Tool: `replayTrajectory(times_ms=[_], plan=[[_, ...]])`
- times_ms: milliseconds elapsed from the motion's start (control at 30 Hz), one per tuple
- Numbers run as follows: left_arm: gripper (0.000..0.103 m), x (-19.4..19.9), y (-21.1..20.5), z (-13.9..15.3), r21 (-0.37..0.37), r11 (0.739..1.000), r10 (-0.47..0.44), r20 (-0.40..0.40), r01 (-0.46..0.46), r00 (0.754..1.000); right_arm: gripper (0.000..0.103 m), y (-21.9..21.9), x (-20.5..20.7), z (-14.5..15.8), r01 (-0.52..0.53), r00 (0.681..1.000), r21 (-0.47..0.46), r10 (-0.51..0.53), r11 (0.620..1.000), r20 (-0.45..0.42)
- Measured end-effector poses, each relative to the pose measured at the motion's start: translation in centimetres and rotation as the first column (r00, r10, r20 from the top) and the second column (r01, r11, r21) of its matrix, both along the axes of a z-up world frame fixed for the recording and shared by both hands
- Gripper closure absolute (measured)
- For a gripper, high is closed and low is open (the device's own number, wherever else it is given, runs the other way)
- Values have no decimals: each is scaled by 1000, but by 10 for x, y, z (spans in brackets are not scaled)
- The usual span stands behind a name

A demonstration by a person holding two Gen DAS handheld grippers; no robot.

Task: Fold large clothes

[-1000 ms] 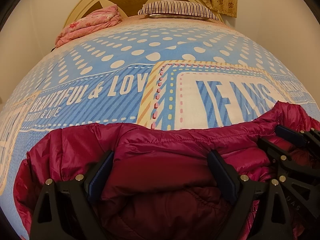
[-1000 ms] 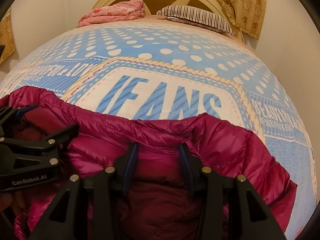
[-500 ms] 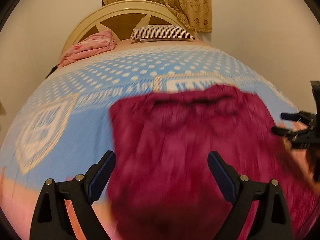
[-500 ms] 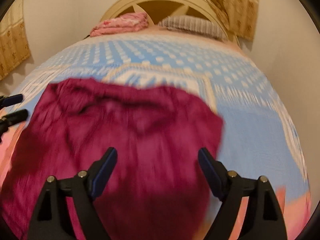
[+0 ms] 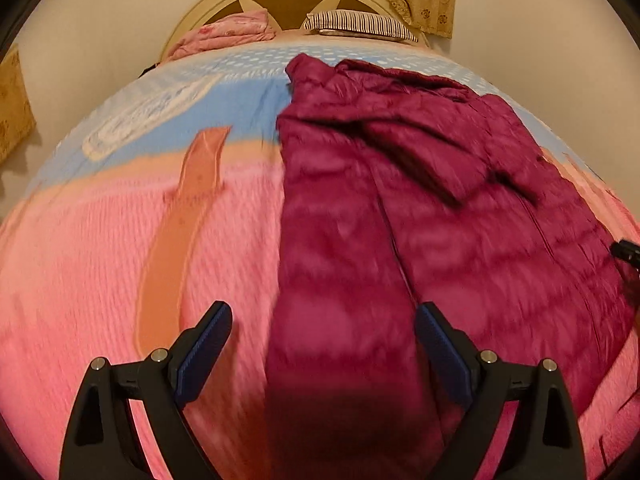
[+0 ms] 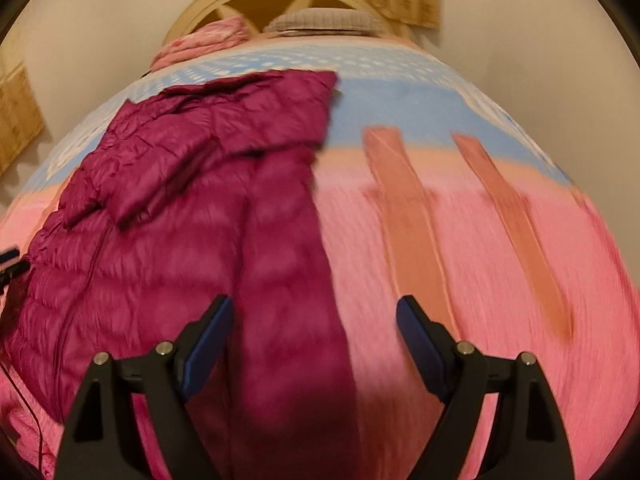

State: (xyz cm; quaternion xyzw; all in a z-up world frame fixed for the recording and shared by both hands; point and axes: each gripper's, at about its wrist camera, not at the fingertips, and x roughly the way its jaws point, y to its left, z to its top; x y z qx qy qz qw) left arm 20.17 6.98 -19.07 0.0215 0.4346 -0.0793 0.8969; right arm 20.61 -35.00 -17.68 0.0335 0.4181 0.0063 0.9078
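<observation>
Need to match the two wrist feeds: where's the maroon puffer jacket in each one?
Left wrist: maroon puffer jacket fills centre and right, running down between the open left gripper.
Right wrist: jacket fills the left and centre, reaching between the open right gripper.
Shared landmark: the pink folded blanket by the headboard.

We see the jacket [image 5: 400,208] lying on the bed [image 5: 100,260]; far behind it, a pillow [image 5: 360,24] right of folded bedding [image 5: 228,34].
</observation>
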Motion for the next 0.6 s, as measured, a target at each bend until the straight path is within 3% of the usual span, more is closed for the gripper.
replayTrajectory(times_ms=[200,300,367,467,533,600], plan=[[10,-27,8,-15,-115,993,-3,-29,-1,1000,20,-3,-44,-10,9,1000,74,-9,997,2],[10,-31,9,-16,-150,989,-9,-27,5,1000,39,1,-54,-13,-7,1000,105,6,994,7],[11,-36,8,-18,-158,987,-20,-24,16,1000,60,6,-57,-12,-29,1000,133,28,991,12],[26,-43,8,-16,-144,989,-16,2,17,1000,80,10,-60,-16,-49,999,162,46,986,21],[42,-47,13,-12,-138,990,-10,14,12,1000,85,13,-62,-16,-58,998,190,53,980,32],[69,-51,20,-8,-127,992,-7,27,10,1000,88,16,-67,-16,-63,998,196,57,979,40]])
